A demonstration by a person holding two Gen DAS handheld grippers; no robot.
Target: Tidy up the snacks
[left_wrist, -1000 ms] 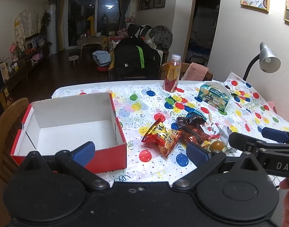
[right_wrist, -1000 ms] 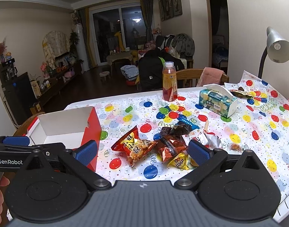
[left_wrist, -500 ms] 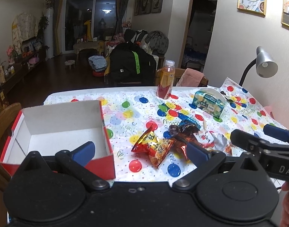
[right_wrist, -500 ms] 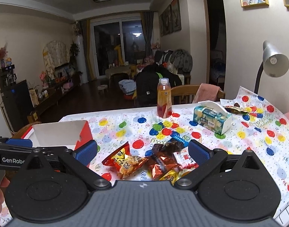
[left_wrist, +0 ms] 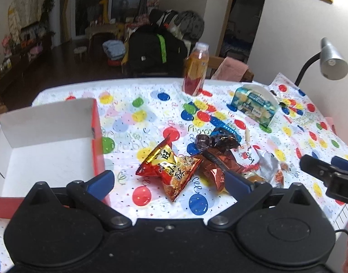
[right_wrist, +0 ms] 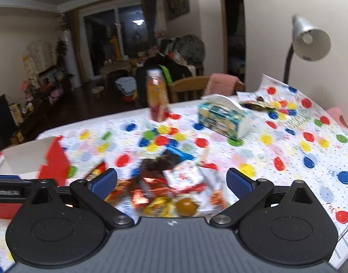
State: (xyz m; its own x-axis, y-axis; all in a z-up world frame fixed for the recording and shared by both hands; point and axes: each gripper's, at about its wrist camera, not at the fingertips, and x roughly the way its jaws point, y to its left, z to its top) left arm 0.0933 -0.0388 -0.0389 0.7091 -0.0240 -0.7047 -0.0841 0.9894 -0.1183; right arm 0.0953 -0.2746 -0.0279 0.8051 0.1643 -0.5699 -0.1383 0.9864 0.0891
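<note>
Several snack packets (left_wrist: 174, 170) lie between box (left_wrist: 46, 141) and tissue pack (left_wrist: 253, 104).

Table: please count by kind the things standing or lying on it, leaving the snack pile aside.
Red box: 1
Drink bottle: 1
Tissue pack: 1
Loose wrapper at the far corner: 1
Total: 4
The lamp is not counted, because its base is hidden.
</note>
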